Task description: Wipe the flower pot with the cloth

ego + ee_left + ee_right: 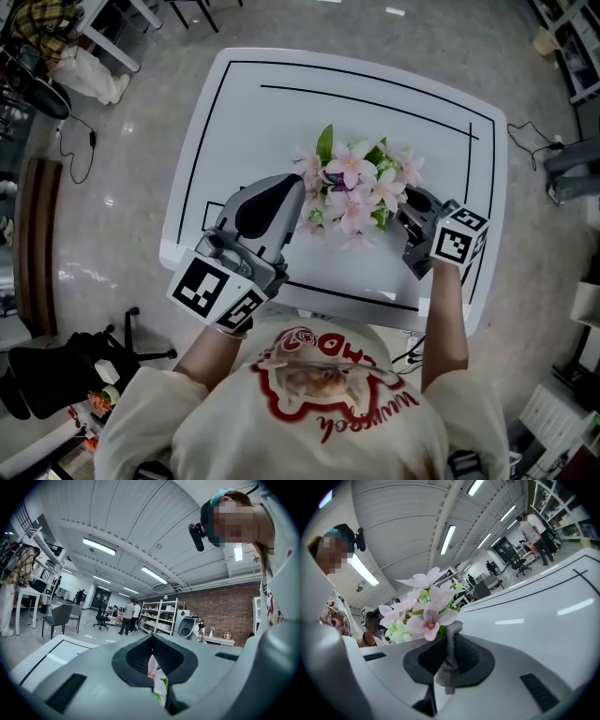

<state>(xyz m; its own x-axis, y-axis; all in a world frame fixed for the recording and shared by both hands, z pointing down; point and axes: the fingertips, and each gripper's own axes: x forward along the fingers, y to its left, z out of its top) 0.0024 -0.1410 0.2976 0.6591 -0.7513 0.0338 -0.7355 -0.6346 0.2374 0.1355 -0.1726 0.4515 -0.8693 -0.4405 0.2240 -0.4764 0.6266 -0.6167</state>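
**Concealed and cropped items, all views**

Pot: wholly hidden beneath the flowers [354, 192] at centre of the head view, and it shows in no other view. Cloth [451, 648]: only a narrow grey strip shows, lower centre of the right gripper view. Table [253, 103]: near edge partly covered by the left gripper [292, 197], the right gripper [419, 214] and the person [319, 412]. Distant figures [129, 616], left gripper view: too small to describe.

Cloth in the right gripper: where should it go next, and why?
Probably the right gripper should sink a little, so the cloth can reach the pot. The cloth is pinched in its shut jaws up beside the flowers, and the pot is hidden beneath them. The left gripper looks shut on a petal, so the plant seems steadied.
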